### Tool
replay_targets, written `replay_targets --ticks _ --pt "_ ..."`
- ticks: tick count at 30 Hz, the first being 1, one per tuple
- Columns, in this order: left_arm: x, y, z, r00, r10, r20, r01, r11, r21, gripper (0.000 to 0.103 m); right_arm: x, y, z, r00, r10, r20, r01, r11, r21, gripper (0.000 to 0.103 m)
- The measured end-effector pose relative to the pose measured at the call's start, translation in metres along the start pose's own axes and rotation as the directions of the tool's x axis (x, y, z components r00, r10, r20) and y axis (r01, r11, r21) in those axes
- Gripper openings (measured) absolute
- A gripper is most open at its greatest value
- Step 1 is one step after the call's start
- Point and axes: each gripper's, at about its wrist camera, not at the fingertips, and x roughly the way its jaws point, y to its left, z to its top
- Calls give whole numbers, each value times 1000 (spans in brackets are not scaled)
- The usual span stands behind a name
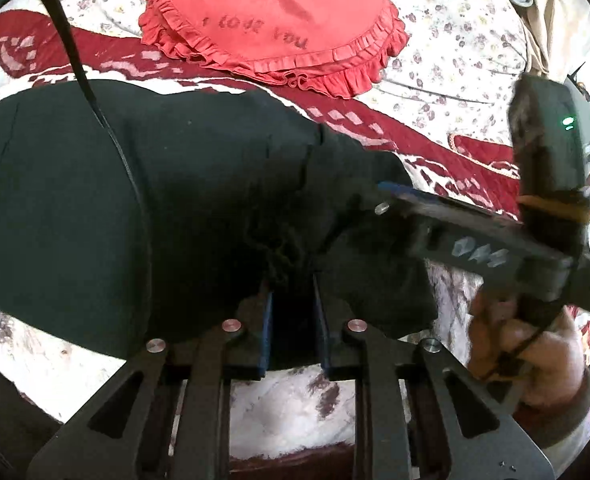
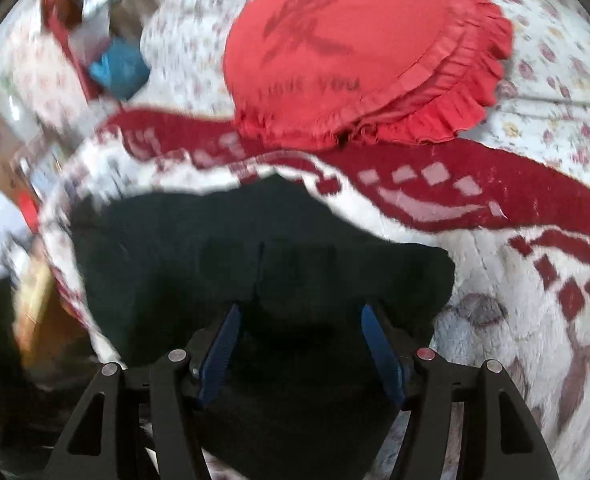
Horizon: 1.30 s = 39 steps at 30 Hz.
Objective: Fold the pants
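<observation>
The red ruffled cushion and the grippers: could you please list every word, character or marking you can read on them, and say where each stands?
"I love you": on the red ruffled cushion, below the character; blurred in the right wrist view.
Large dark red character, possibly Chinese: on the cushion's centre; I cannot read it.
Whitish scrawl on the right gripper body, left wrist view: too blurred to read.

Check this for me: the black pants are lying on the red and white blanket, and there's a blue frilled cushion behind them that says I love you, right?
Not quite: the frilled cushion is red, not blue, as the left wrist view shows plainly. The rest holds: the black pants lie on the red and white blanket, and the cushion behind them reads "I love you".
</observation>
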Motion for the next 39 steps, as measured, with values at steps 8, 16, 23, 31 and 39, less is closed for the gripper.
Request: replay_targets --ticks 8,16,23,31,39 --pt "-40 -6 8 992 79 101 -87 993 82 31 -45 -14 4 996 -29 87 24 998 55 61" --pt "2 -24 45 995 84 62 -90 989 113 31 -47 -9 -26 997 -78 18 78 997 14 62" --pt "37 -9 56 985 169 28 -170 983 65 39 -14 -2 -47 982 -164 -89 158 985 -70 62" --pt "20 -8 51 985 167 45 -169 984 60 41 -44 -9 -41 989 -145 -34 144 989 -28 62" --pt "-5 0 40 974 215 75 -219 975 41 41 -52 15 -13 996 -54 73 57 997 -47 62"
